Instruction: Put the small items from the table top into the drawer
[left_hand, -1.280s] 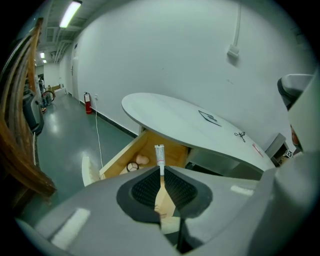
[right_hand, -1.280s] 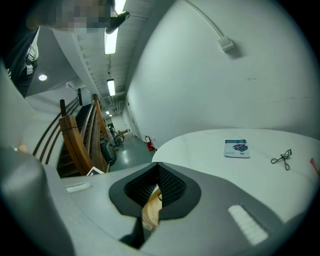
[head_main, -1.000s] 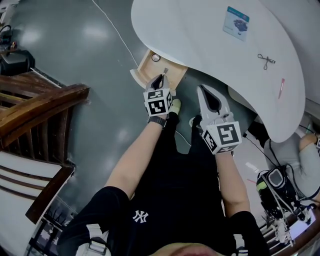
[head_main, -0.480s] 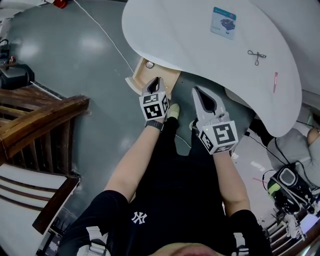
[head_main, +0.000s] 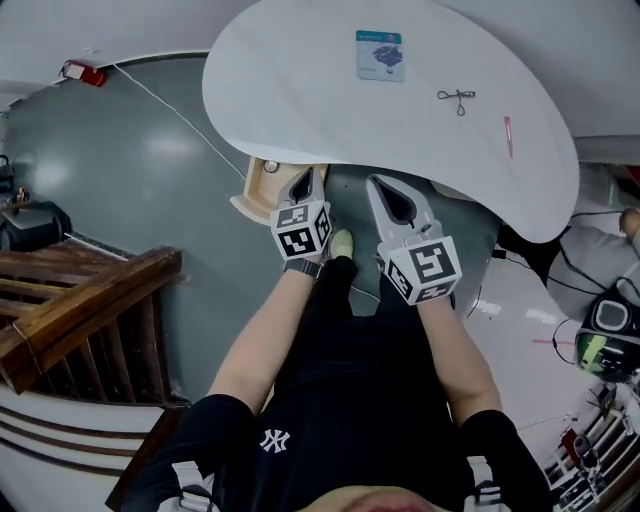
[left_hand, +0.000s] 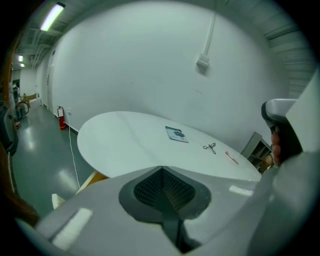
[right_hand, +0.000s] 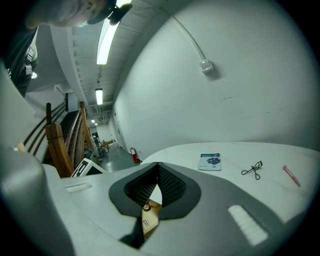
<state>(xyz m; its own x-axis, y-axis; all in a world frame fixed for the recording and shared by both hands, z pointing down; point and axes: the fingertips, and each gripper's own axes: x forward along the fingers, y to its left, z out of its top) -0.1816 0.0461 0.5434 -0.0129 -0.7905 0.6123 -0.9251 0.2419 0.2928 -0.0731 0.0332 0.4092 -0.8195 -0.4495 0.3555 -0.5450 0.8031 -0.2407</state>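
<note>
- Two grippers are held side by side at the near edge of the white table (head_main: 300, 90), both pointed far.
- L gripper (head_main: 308, 178) (left_hand: 162, 170): claw is closed, pads are pressed together, nothing is between them. In the head view it overlaps the right part of the open drawer (head_main: 258, 195). Contact w/ the drawer can't be told.
- R gripper (head_main: 380, 190) (right_hand: 158, 165): claw is closed at the tips, nothing is gripped. A slim gap is left lower down btw the pads, and drawer wood (right_hand: 150, 220) is seen through it. It's held just right of the drawer, apart from L gripper.
- Drawer is pulled out from under the table's near-left edge and is light wood. One small round item (head_main: 270, 166) is seen inside, toward its far side. What it is can't be made out.
- Three small items lie on the tabletop, well apart from the drawer:
  - blue card (head_main: 380, 53) (left_hand: 176, 134) (right_hand: 210, 161), farthest
  - eyelash curler (head_main: 456, 96) (left_hand: 210, 147) (right_hand: 252, 170), right of the card
  - pink stick (head_main: 508, 136) (left_hand: 231, 157) (right_hand: 291, 176), further right and nearer
- Bkgd: grey floor (head_main: 130, 170), wooden railing (head_main: 90, 290) at near left, red fire extinguisher (head_main: 75, 72) at far left.
</note>
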